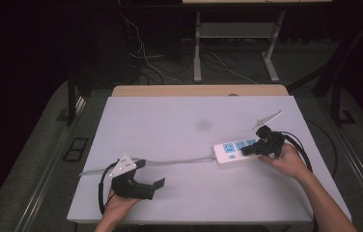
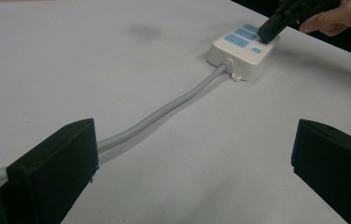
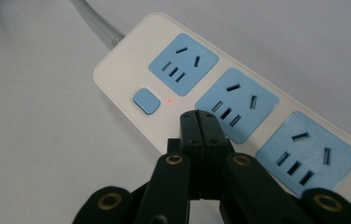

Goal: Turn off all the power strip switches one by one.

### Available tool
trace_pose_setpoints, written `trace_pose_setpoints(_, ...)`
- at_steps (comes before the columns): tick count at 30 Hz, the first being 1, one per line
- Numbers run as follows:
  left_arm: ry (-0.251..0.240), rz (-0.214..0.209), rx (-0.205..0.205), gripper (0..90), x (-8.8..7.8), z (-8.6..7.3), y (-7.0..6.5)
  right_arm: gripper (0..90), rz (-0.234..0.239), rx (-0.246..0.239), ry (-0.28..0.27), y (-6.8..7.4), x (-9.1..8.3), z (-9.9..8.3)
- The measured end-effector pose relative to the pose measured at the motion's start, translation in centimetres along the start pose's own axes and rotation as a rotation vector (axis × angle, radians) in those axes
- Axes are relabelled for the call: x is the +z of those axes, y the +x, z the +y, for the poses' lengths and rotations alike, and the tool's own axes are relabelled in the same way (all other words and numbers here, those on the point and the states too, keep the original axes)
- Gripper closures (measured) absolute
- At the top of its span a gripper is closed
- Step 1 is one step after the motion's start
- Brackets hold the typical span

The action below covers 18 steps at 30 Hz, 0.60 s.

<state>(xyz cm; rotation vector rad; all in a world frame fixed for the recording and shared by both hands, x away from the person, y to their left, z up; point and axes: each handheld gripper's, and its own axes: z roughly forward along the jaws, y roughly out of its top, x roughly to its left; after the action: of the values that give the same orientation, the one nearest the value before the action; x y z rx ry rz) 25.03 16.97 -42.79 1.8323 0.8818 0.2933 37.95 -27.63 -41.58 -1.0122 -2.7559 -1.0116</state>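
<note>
Item: one white power strip (image 1: 235, 152), lying flat on the right half of the desk (image 1: 170, 125), its long side running left to right; three blue socket panels counted along its top, none with a plug in it

Switch: one small blue button (image 3: 146, 101) at the cable end of the strip, with a red indicator dot (image 3: 169, 100) lit just beside it; judged from that light, the strip is switched on and the pressing step looks done or nearly so, though whether the button is fully down cannot be told

Cable: one grey cable (image 2: 164, 109), leaving the left end of the strip and trailing across the desk toward the near left edge, passing just beside the left gripper

Right gripper (image 3: 199, 117): one, held in the person's right hand (image 1: 290, 162) at the right side of the desk; fingers closed tight together with nothing between them, tips poised over the strip's top face between the button and the middle socket, contact not certain

Left gripper (image 1: 148, 182): one, held near the left front corner of the desk; fingers (image 2: 59, 163) spread wide, holding nothing, well apart from the strip

Remaining, as judged: lifting the right gripper away; nothing else on the desk awaits handling

Background: cables on the floor beyond the desk, a second table's legs at the far side
</note>
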Motion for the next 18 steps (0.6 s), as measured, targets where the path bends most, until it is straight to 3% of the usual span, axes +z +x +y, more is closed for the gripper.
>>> trace_pose_setpoints(3, 0.0, -0.001, -0.002, 0.0, -0.01, -0.02, -0.02, 90.0, 0.0, -0.003, 0.002, 0.0, 0.0, 0.06)
trace_pose_setpoints(5, 0.0, 0.0, -0.004, 0.0, -0.05, -0.02, 0.0, 90.0, -0.034, -0.019, 0.0, 0.25, 0.02, 0.13)
trace_pose_setpoints(12, -0.001, 0.003, -0.004, 0.0, -0.1, -0.02, 0.22, 90.0, -0.001, 0.004, -0.011, 0.22, -0.3, 0.35)
trace_pose_setpoints(13, -0.001, 0.003, -0.005, 0.0, -0.1, -0.02, 0.22, 90.0, -0.014, -0.004, 0.014, 0.27, -0.29, 0.46)
trace_pose_setpoints(18, -0.001, 0.003, -0.004, 0.0, -0.12, -0.02, 0.17, 90.0, -0.009, -0.017, 0.029, 0.6, -0.28, 0.59)
